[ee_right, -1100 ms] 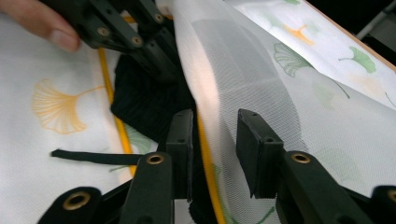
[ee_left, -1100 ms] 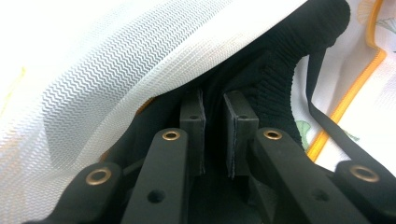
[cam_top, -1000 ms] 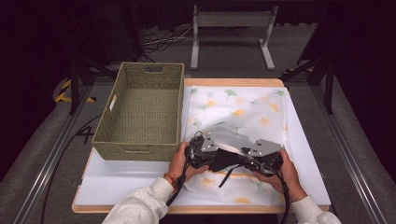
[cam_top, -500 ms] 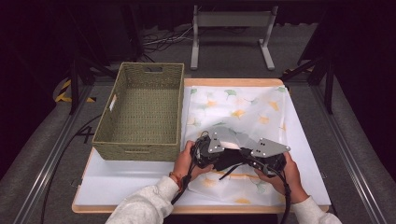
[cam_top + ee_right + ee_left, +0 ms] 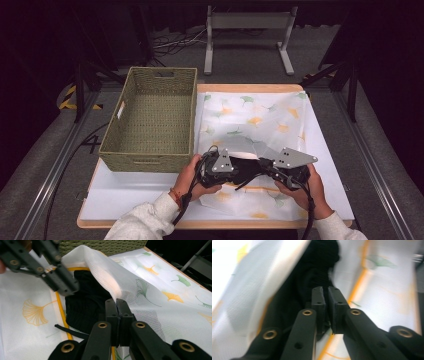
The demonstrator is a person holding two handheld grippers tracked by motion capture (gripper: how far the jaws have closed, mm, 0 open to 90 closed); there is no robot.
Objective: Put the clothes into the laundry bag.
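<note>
Right gripper [image 5: 117,305]: jaws pinched together on upper flap of white mesh laundry bag [image 5: 260,120], holding mouth lifted. Left gripper [image 5: 327,298]: jaws nearly closed, thin gap between pads, buried in black garment [image 5: 86,302]; looks clamped on it, blur prevents certainty. Garment sits half inside bag mouth, near front edge of white board [image 5: 125,192], between both hands.

Risks, judged from here:
- Flap slipping out of right pinch: thin mesh, small bite, mouth collapses onto garment and blocks entry.
- Black strap [image 5: 71,332] trailing outside across yellow zipper trim [image 5: 61,311]: likely to snag or stay out when zipping.
- Pushing left too far: whole bag slides across board instead of taking garment, only one point anchors it.
- Left jaws catching lower mesh layer along with cloth: drags bag on withdrawal.
- Grippers close together, cables nearby: possible collision.

Count:
- grippers: two
- laundry bag: one
- black garment: one
- woven basket [image 5: 152,117]: one, empty, left of bag, touching its edge
- board: one
</note>
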